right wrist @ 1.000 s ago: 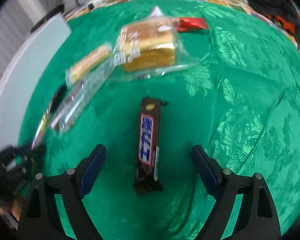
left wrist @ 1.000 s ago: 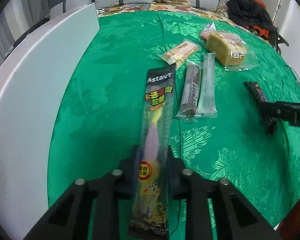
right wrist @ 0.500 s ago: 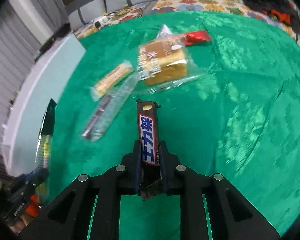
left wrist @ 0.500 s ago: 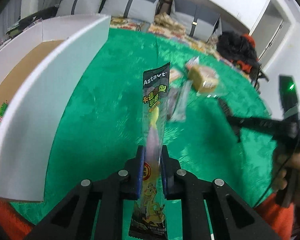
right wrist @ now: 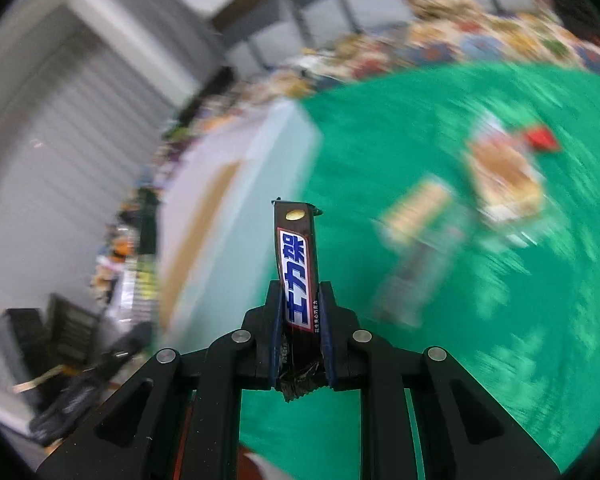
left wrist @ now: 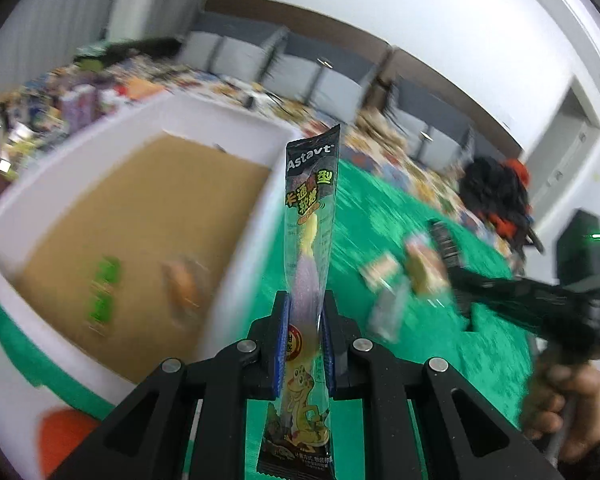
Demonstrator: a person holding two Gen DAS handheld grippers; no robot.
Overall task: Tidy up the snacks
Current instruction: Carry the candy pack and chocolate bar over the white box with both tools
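White box wall [left wrist: 244, 248] beside open interior

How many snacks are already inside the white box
2, both blurred, on the white box floor: a green packet and an orange-brown one beside it. Its near corner is hidden.

A black-topped clear candy packet [left wrist: 306, 264] bears a yellow cartoon lizard and yellow-green lettering, the dark brown chocolate bar [right wrist: 297, 268] a blue-on-white label, while the patterned green cloth [right wrist: 420, 360] meets, at ten o'clock, a white box [left wrist: 236, 128] with a tan floor.
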